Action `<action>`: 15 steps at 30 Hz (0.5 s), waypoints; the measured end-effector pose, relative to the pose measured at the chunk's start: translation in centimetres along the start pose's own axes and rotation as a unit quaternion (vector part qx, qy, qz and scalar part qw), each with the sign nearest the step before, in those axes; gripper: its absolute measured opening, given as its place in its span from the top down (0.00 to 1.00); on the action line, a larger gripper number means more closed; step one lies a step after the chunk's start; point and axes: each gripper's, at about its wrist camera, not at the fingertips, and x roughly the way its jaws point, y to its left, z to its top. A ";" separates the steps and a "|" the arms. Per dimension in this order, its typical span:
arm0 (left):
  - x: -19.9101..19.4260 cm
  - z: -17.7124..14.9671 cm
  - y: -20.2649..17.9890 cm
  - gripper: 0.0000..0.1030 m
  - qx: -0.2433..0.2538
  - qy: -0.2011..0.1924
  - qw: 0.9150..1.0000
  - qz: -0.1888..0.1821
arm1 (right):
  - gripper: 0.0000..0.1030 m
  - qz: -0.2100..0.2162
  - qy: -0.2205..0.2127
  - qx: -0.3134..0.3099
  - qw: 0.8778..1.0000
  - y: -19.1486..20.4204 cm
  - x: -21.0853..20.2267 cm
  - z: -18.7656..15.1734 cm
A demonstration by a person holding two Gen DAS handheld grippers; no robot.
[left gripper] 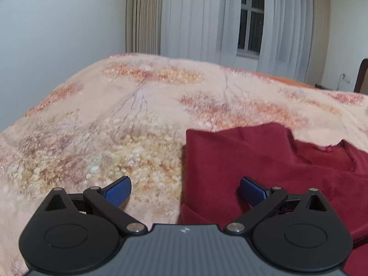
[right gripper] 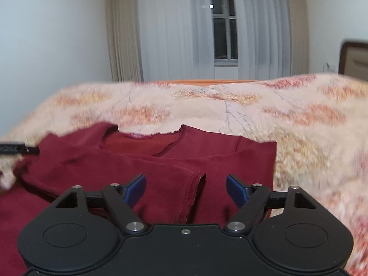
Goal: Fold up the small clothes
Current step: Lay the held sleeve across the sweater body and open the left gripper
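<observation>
A dark red, soft knit long-sleeved top (right gripper: 147,161) lies spread on the bed, neckline (right gripper: 147,140) toward the window and body toward the camera. Its sleeve (right gripper: 128,172) is already laid across the chest, the stitched cuff (right gripper: 195,184) ending near the middle, so one side looks folded in; judging by that, the fold is partly done and the other side or the bottom hem comes next.

The right gripper (right gripper: 186,189) hovers just above that cuff with its blue pads (right gripper: 138,186) spread wide. Nothing sits between them, and the cloth lies flat under them, which reads as the sleeve being set down where it should stay.

In the left wrist view the same top's straight folded edge (left gripper: 185,161) runs down the frame, and the left gripper (left gripper: 184,189) straddles it, one blue pad over the blanket and the other over the red cloth. Its jaws are also spread and pinch nothing; the placement suits a grab of that edge, though I cannot tell if the pads touch the fabric.

The garment rests on a fluffy peach blanket with orange floral patches (left gripper: 103,115), a soft, even base that keeps folds from sliding. Beyond it hang pale sheer curtains (right gripper: 170,34) around a dark window (right gripper: 224,25), with a white wall (left gripper: 57,34) to the left.
</observation>
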 end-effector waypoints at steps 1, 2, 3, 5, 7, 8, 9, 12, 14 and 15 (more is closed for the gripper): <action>0.6 -0.1 0.0 0.00 0.000 0.012 1.000 0.004 | 0.16 -0.015 0.007 -0.026 1.000 0.5 0.6 0.0; 1.1 -0.3 0.1 0.00 -0.001 0.020 1.000 0.008 | 0.15 -0.031 0.015 -0.050 0.998 0.9 1.2 -0.1; 1.5 -0.5 0.3 0.00 -0.001 0.023 1.000 0.009 | 0.14 -0.046 0.025 -0.070 0.996 1.2 1.9 -0.3; 1.7 -0.6 0.3 0.00 0.000 0.024 1.000 0.010 | 0.11 -0.066 0.042 -0.091 0.993 1.3 2.9 -0.8; 1.7 -0.8 0.3 0.00 0.004 0.022 1.000 0.010 | 0.07 -0.072 0.044 -0.086 0.993 1.0 3.1 -1.3; 1.7 -0.9 0.3 0.00 0.005 0.022 1.000 0.010 | 0.04 -0.076 0.045 -0.081 0.993 0.8 3.2 -1.5; 1.5 -0.8 0.3 0.00 0.005 0.020 1.000 0.009 | 0.04 -0.077 0.045 -0.077 0.993 0.6 3.2 -1.5; 0.1 -0.8 0.4 0.01 0.006 0.014 1.000 0.010 | 0.02 -0.078 0.035 -0.075 0.994 0.4 2.3 -1.6; -1.5 -1.2 0.7 0.00 0.003 0.007 1.000 -0.005 | 0.01 -0.066 0.021 -0.082 0.994 0.7 0.9 -1.7; -2.3 -1.5 0.8 0.00 0.003 0.004 1.000 -0.014 | 0.01 -0.059 0.014 -0.086 0.994 0.8 0.2 -1.8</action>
